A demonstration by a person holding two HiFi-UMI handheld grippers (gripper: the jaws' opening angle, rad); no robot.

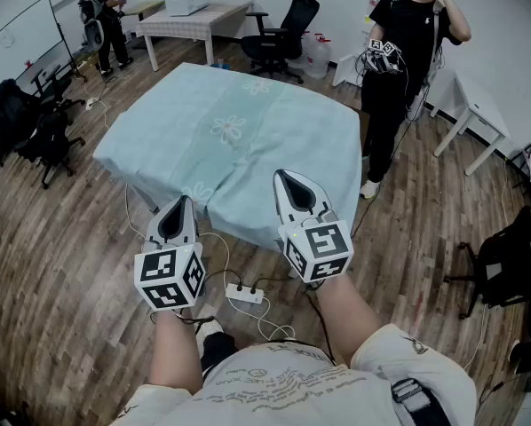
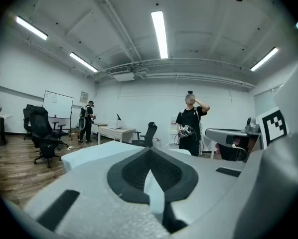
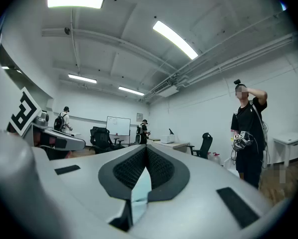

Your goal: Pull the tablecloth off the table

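A light blue tablecloth (image 1: 230, 131) with a pale flower print covers the table in the head view, and its near edge hangs toward me. My left gripper (image 1: 184, 202) is at that near edge, shut on a fold of the tablecloth. My right gripper (image 1: 281, 177) is beside it, further right, also shut on the cloth. In the left gripper view a strip of blue tablecloth (image 2: 154, 188) shows between the closed jaws of the left gripper (image 2: 150, 151). The right gripper view shows the same, a sliver of tablecloth (image 3: 140, 188) inside the right gripper (image 3: 146, 148).
A person in black (image 1: 399, 78) stands at the table's right far corner. A power strip (image 1: 245, 295) with cables lies on the wood floor by my feet. Office chairs (image 1: 283, 34) and another table (image 1: 194, 20) stand behind; a white desk (image 1: 479, 105) is at the right.
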